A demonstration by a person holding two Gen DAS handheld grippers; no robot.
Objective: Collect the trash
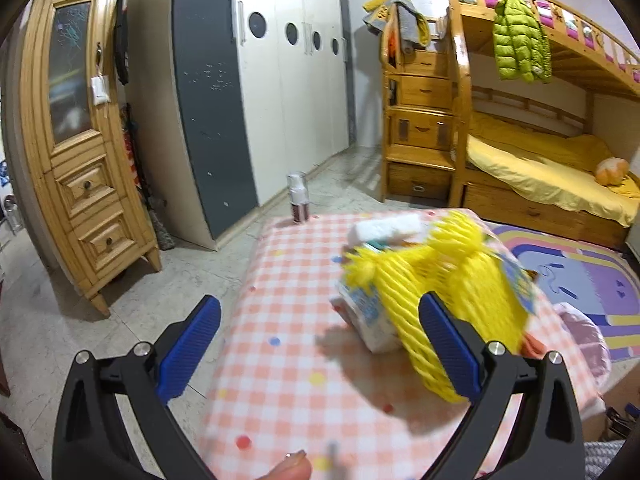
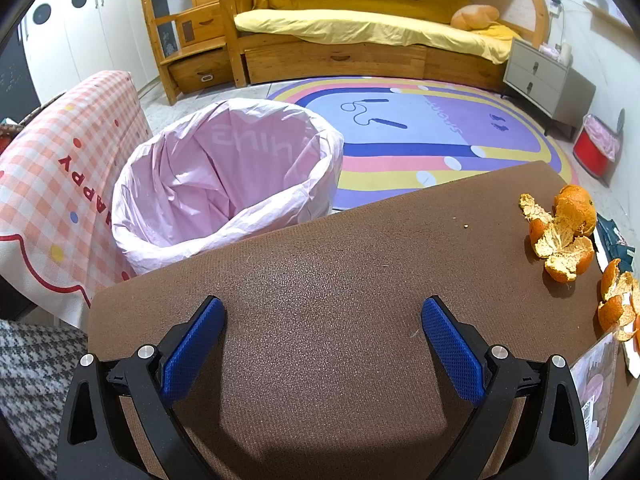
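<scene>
In the left wrist view a yellow foam fruit net [image 1: 448, 292] lies blurred on the pink checked tablecloth [image 1: 288, 360], tangled with a white printed packet [image 1: 368, 316] and a white foam piece [image 1: 384, 228]. My left gripper [image 1: 320, 344] is open; its right finger sits just in front of the net and nothing is between the pads. In the right wrist view my right gripper [image 2: 322, 344] is open and empty over a brown tabletop [image 2: 340, 280]. Orange peels [image 2: 564, 228] lie at the table's right edge. A bin with a pink liner [image 2: 224, 176] stands beyond the table's far left corner.
A small spray bottle [image 1: 298, 196] stands at the checked table's far corner. A person's fingertip [image 1: 292, 468] shows at the bottom edge. More peel [image 2: 618, 308] and a clear packet [image 2: 592, 392] lie at the right. A red bin [image 2: 596, 148], nightstand [image 2: 544, 80] and bunk bed [image 2: 360, 28] stand beyond the rug.
</scene>
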